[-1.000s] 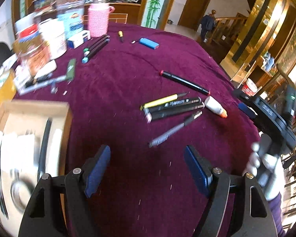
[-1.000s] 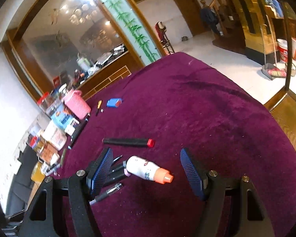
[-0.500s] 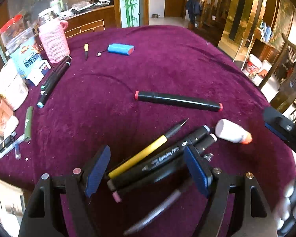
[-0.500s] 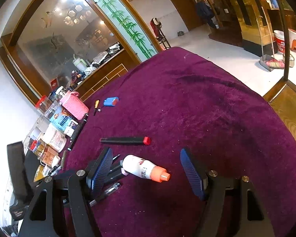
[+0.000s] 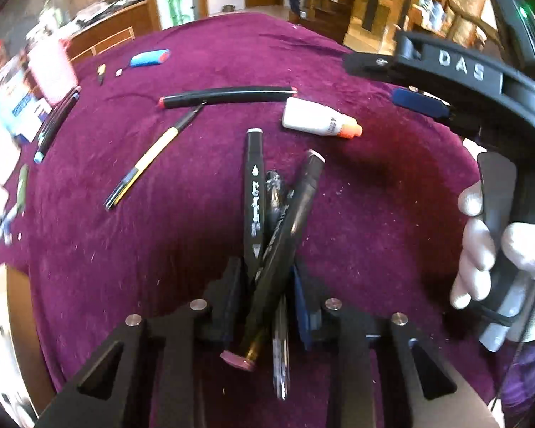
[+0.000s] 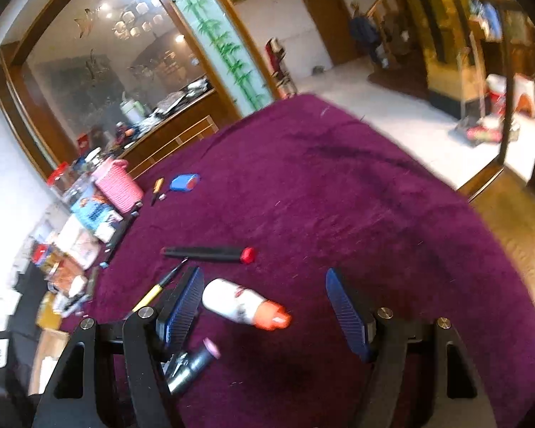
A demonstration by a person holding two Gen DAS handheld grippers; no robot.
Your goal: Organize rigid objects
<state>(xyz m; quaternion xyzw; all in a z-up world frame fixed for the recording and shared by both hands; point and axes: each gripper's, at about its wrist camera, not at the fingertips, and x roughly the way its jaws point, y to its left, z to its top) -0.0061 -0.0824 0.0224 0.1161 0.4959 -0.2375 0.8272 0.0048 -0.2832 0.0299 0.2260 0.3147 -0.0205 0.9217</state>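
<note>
Clutter of jars, printed boxes and a pink woven basket (image 6: 119, 184) lines the left edge of the round table under its plum velvet cloth (image 6: 339, 192). A small yellow-and-black screwdriver (image 6: 157, 189) and a blue oblong case with a red end (image 6: 184, 182) lie just right of the basket.

Farther in, a yellow-barrelled pen with a black tip (image 5: 149, 155) lies slanted, its tip touching a long black marker with red end caps (image 5: 228, 95) that lies crosswise beyond it.

At the middle, the left gripper (image 5: 267, 285) points steeply down at the cloth, and its jaws are closing around a bundle of three: a black marker with white lettering and a grey cap (image 5: 254, 192), a dark marker with a pink rear cap (image 5: 296, 210) crossing it, and a clear-barrelled ballpoint pen (image 5: 279, 342) between them. The blue pads sit against the sides of the bundle, so the three are pinched together.

To the right, a white glue bottle with an orange cap (image 6: 244, 303) lies on its side between the spread blue pads of the right gripper (image 6: 264, 306), which hovers over it without touching; nothing is clamped.

At the far right of the left wrist view, a white-gloved hand (image 5: 488, 249) grips that gripper's black handle.
</note>
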